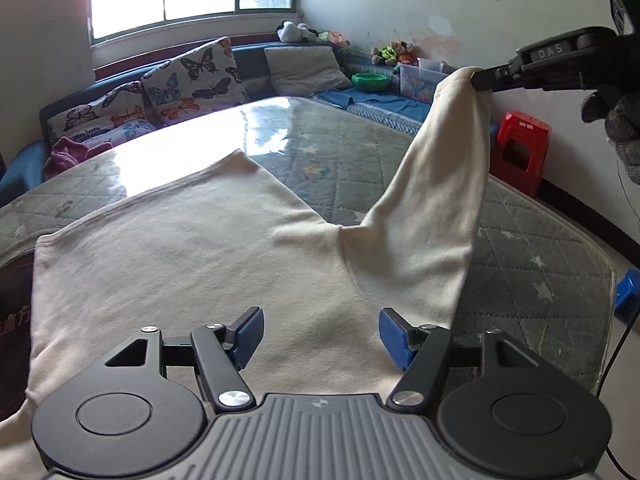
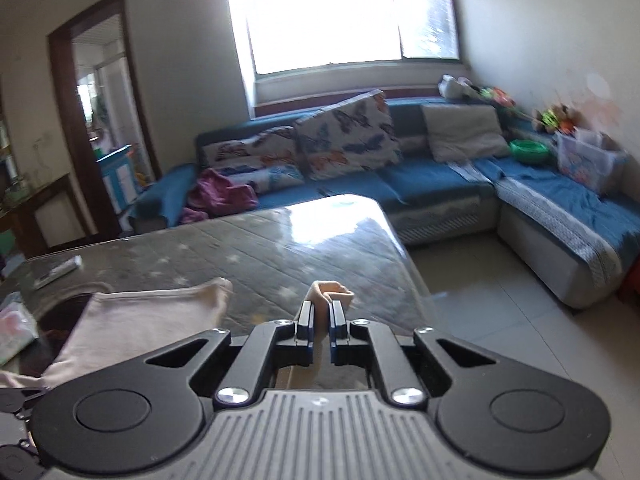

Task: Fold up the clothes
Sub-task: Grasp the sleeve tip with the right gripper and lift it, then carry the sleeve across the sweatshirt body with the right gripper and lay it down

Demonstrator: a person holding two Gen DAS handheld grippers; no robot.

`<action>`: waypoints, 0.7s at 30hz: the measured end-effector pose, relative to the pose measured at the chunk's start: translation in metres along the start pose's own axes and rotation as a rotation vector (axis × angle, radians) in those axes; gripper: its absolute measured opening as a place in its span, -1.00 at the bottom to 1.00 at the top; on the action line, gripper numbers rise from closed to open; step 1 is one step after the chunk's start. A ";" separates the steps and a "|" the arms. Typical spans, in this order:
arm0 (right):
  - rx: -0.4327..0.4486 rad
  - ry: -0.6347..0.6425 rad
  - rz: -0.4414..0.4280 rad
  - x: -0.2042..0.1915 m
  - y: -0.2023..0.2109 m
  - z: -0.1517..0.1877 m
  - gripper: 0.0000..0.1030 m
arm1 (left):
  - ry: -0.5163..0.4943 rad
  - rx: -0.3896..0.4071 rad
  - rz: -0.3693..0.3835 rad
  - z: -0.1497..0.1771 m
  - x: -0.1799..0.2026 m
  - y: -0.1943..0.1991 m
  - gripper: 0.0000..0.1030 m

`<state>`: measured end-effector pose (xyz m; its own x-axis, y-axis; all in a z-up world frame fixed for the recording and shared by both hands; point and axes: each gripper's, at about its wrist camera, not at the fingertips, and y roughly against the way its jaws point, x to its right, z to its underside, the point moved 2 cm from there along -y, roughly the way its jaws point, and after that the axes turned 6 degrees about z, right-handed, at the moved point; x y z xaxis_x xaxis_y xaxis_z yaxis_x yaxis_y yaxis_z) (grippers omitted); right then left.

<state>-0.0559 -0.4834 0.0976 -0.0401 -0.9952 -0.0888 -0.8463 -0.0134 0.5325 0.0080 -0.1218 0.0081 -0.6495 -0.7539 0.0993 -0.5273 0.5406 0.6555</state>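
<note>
A cream long-sleeved garment (image 1: 180,248) lies spread on the glass-topped table (image 1: 312,148). Its right sleeve (image 1: 444,160) is lifted off the table, its cuff pinched in my right gripper (image 1: 482,79), held by a gloved hand at the upper right. In the right wrist view the right gripper (image 2: 322,312) is shut on the sleeve cuff (image 2: 330,292), and the garment body (image 2: 140,320) shows at lower left. My left gripper (image 1: 322,334) hovers over the garment's near part, open, with nothing between its blue pads (image 1: 250,334).
A blue corner sofa (image 2: 440,176) with butterfly cushions (image 1: 192,76) runs behind the table. A red stool (image 1: 520,152) stands by the wall on the right. A remote (image 2: 56,272) lies on the table's far left. A green bowl (image 1: 370,80) and toys sit on the sofa.
</note>
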 end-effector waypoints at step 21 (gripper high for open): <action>-0.090 0.371 -0.403 -0.233 -0.005 0.030 -0.88 | 0.250 0.115 -0.233 0.062 -0.096 0.117 0.30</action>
<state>-0.0578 -0.2484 0.0904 0.4811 -0.8767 -0.0062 -0.7068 -0.3921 0.5888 -0.0257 0.0369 0.0291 -0.3576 -0.9222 0.1469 -0.7132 0.3712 0.5946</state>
